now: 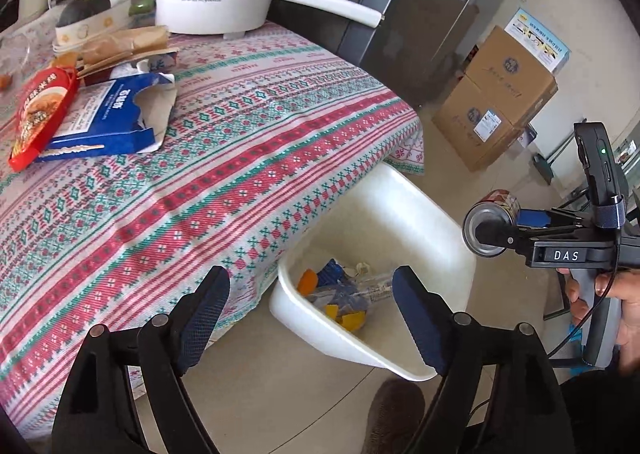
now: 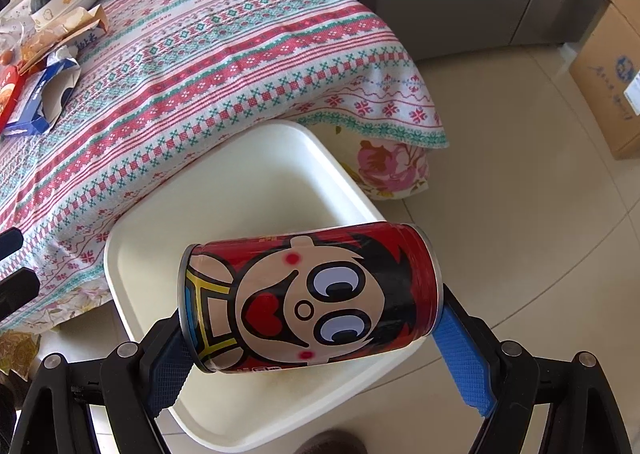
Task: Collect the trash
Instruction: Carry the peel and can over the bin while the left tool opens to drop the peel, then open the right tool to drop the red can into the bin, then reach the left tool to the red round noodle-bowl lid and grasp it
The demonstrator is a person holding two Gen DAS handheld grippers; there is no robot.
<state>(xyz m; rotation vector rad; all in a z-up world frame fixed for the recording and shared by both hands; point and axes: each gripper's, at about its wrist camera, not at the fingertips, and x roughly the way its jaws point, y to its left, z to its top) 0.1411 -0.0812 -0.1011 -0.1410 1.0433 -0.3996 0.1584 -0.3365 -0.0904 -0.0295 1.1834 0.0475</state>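
Both wrist views look steeply down past the table edge at the white bin nearby. From the left view, the right gripper sits at three o'clock.

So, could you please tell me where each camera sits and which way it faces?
Left wrist: on the left gripper, angled down at the white bin beside the table; its open fingers, the right gripper and a hand show.
Right wrist: on the right gripper, looking down over the can it clamps.
Shared: bin, table, can.
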